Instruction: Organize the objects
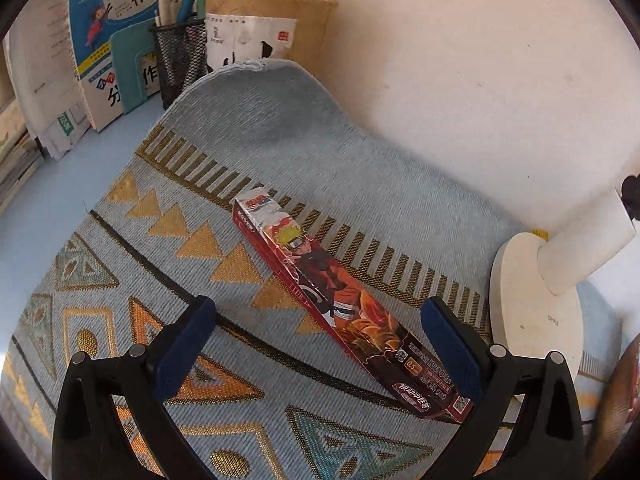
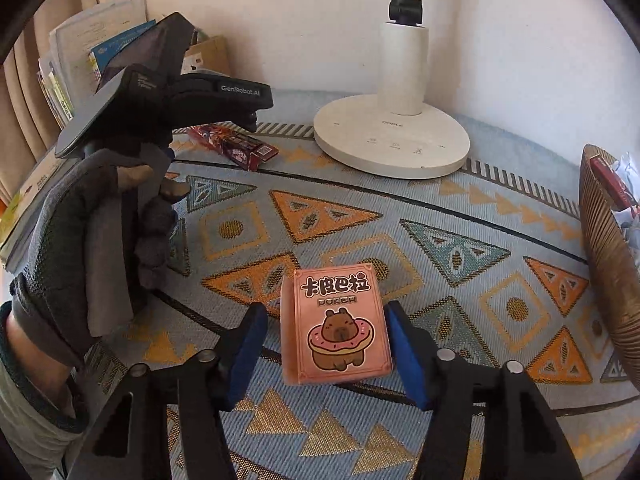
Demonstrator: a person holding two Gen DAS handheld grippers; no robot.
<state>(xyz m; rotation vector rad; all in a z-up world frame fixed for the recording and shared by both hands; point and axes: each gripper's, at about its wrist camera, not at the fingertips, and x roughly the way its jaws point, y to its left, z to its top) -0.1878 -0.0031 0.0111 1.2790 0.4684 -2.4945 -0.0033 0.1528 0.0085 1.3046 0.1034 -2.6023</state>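
Note:
A long red Naruto pen box point(image 1: 340, 296) lies flat on the patterned blue mat point(image 1: 120, 280); it also shows in the right wrist view point(image 2: 236, 146). My left gripper point(image 1: 320, 320) is open, its fingers on either side of the box's near end, the right pad close to it. A pink capybara poker card box point(image 2: 336, 324) lies on the mat point(image 2: 460, 216). My right gripper point(image 2: 326, 320) is open, its blue pads on either side of the card box with small gaps. The left gripper's body point(image 2: 168, 100) is seen held in a gloved hand.
A white desk lamp base point(image 2: 392, 136) stands at the back, also at the left wrist view's right point(image 1: 532, 320). A mesh pen cup point(image 1: 182, 56), a brown box point(image 1: 280, 28) and upright books point(image 1: 100, 40) stand at back left. A brown ribbed basket point(image 2: 608, 256) is at right.

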